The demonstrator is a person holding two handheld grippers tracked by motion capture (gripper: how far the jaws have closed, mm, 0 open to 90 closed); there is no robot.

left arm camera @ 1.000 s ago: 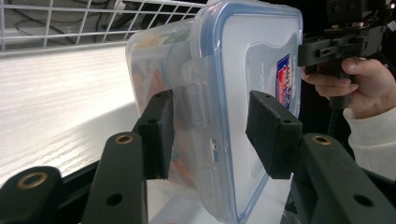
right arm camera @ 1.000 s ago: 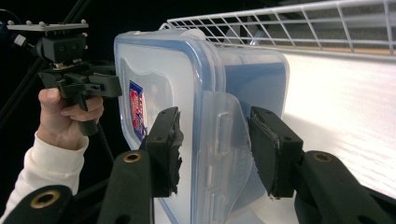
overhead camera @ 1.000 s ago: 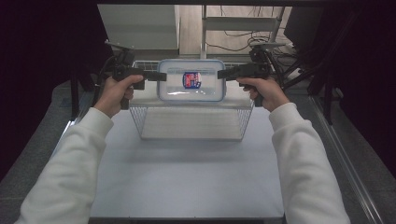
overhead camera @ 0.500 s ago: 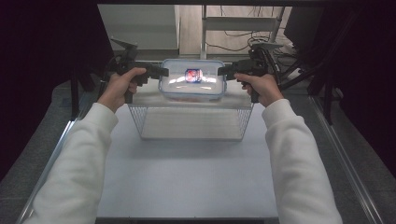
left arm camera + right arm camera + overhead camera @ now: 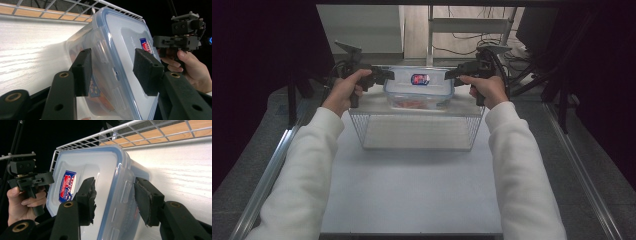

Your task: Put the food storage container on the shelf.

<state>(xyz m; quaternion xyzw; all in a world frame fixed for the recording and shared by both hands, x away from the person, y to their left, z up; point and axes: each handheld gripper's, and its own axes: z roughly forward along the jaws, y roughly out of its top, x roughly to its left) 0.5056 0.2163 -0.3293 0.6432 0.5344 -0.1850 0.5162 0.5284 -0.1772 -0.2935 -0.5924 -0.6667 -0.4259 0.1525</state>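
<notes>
**Clear lidded box held at both ends over a wire basket**

The plastic container (image 5: 419,90) is a clear rectangular box with rounded corners, a frosted lid edged in blue, and a red-and-blue label in the middle of the lid. Side latches show along its rim in both gripper views. Something orange-red lies inside, though the wall is too cloudy to tell what. It sits at the far end of the wire basket (image 5: 417,131), level with the top wires, on the white table (image 5: 412,195). The left gripper (image 5: 384,76) is clamped on its left end, pads above and below the lid edge. The right gripper (image 5: 451,75) grips the right end likewise.
</notes>
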